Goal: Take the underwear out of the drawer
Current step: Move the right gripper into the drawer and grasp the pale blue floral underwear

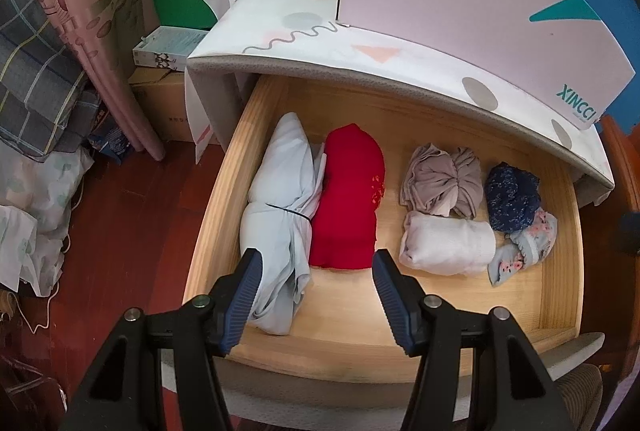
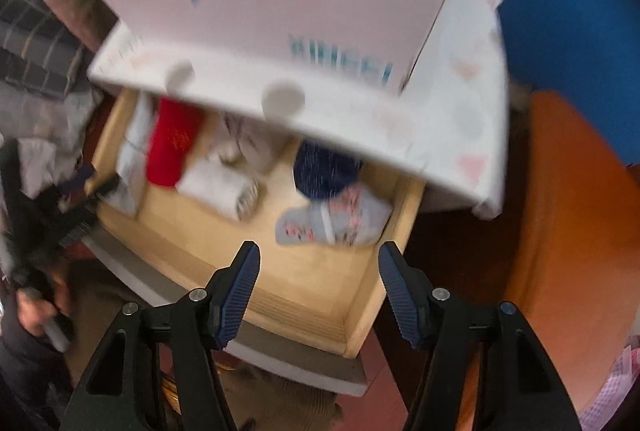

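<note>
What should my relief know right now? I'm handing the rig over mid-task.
Left tool: open, empty, above the open wooden drawer, over the pale blue bundle and red folded garment.
Right tool: open, empty, above the drawer's right end near the grey floral underwear.
Also inside: beige knotted bundle, white roll, navy speckled bundle.
Done: drawer open. Left: grasp and lift the underwear; nothing removed yet.
</note>
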Tool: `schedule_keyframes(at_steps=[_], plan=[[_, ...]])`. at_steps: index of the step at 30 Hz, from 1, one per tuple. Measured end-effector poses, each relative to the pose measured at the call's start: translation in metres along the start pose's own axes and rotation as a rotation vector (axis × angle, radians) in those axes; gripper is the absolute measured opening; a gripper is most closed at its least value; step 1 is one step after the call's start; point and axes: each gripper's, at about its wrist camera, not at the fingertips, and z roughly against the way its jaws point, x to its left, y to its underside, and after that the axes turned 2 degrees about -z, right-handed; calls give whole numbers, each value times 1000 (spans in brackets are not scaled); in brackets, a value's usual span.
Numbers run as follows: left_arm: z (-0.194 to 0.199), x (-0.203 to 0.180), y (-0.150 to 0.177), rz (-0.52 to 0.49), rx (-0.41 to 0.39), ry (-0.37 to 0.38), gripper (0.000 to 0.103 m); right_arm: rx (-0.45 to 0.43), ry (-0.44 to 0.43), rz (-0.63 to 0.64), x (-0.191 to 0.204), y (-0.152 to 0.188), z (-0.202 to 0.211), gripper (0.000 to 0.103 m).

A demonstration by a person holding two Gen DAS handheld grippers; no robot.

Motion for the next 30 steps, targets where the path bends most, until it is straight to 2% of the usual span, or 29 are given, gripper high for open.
schedule_keyframes(at_steps=[7, 13, 18, 30], plan=[[-2, 1, 0, 6, 8, 9, 59, -2, -25, 31, -6, -11, -47, 58], [-3, 0, 0, 6, 11, 18, 59, 34, 35, 89, 0, -22, -81, 58], [-3, 0, 0, 6, 13, 22, 59, 21, 50, 88, -2, -32, -94, 59], [-5, 0, -1, 8, 22, 32, 59, 74, 193, 212, 15, -32, -139, 60]])
